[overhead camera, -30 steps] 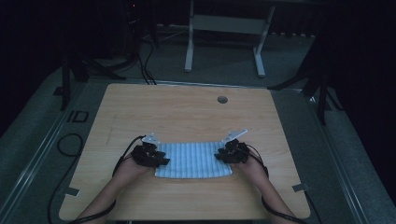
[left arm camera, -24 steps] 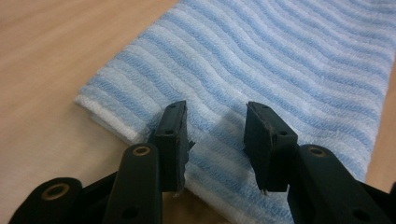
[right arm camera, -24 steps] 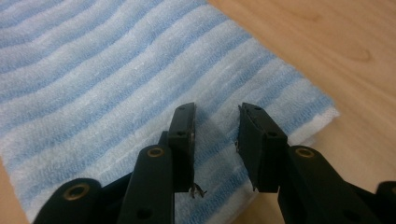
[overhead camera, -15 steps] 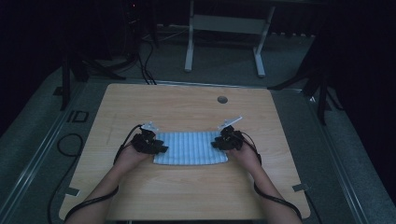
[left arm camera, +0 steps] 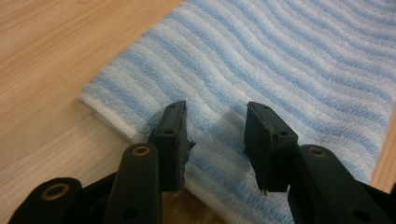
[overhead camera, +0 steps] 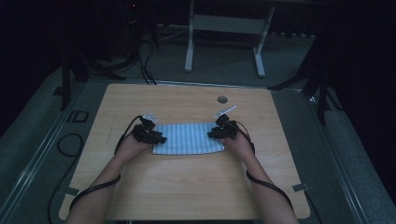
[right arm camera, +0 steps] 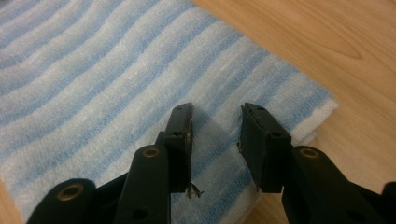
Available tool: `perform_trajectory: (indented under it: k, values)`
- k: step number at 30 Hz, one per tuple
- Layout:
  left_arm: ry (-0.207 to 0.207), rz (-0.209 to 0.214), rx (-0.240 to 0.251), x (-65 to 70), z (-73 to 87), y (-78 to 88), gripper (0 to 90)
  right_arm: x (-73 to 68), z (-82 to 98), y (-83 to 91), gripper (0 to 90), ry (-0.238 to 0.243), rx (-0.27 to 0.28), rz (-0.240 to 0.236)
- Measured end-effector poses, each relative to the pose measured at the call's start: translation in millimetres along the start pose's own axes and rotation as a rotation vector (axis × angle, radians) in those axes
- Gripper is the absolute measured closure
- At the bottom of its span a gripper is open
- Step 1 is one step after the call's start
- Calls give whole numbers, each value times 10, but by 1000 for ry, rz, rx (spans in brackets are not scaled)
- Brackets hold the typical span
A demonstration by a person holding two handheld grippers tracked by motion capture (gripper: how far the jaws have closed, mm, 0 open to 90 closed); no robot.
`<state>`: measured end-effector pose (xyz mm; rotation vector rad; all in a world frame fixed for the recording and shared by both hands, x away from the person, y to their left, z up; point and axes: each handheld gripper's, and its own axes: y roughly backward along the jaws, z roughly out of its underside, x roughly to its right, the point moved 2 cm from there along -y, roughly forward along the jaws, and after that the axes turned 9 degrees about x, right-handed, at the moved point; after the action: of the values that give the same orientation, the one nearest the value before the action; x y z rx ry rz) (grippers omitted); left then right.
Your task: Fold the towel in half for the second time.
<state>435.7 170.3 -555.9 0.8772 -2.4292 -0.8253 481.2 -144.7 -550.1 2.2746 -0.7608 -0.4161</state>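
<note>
A pale wooden desk (overhead camera: 187,186) is seen under and around the jaws. A round grommet hole (overhead camera: 222,99) is set in its top beyond the jaws, nearer the right pair. On the grey floor (overhead camera: 224,65) far beyond the jaws a white frame (overhead camera: 224,28) is stood, and black cables (overhead camera: 140,60) are laid past the left pair. Dark stands (overhead camera: 322,79) are placed off to the right.
</note>
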Motion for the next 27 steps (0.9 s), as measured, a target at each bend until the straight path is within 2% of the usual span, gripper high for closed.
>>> perform_trajectory:
  k: [2, 6, 8, 11, 14, 17, 18, 19, 21, 23, 25, 27]
  values:
    - [15, 7, 6, -18, -1, 1, 587, 8, -11, -11, 634, -9, 1, 1]
    - [18, 5, 10, -15, -21, 9, 574, 8, -21, -12, 618, -7, 1, 1]
    - [23, 6, 27, 10, -45, 38, 547, -3, -36, 20, 603, -12, 12, -3]
    - [15, -2, 50, 65, -87, 96, 456, -10, -65, 90, 573, -23, 36, -13]
    - [11, 22, 75, 116, -106, 140, 370, -49, -97, 156, 504, -9, 48, -35]
    - [3, 18, 84, 153, -93, 165, 267, -104, -119, 216, 392, 6, 64, -53]
    - [3, 18, 84, 153, -93, 165, 244, -104, -119, 216, 392, 6, 64, -53]
    - [-3, 17, 92, 170, -66, 169, 211, -138, -118, 247, 328, 0, 85, -72]
    - [-7, 24, 79, 183, -34, 170, 151, -172, -98, 265, 216, 8, 90, -92]
    - [-8, 36, 69, 199, -4, 172, 128, -186, -75, 274, 210, 10, 95, -86]
    - [7, 51, 56, 213, 25, 180, 107, -194, -43, 283, 153, 13, 92, -91]
    - [9, 52, 55, 216, 59, 204, 68, -195, -11, 297, 139, 16, 108, -81]
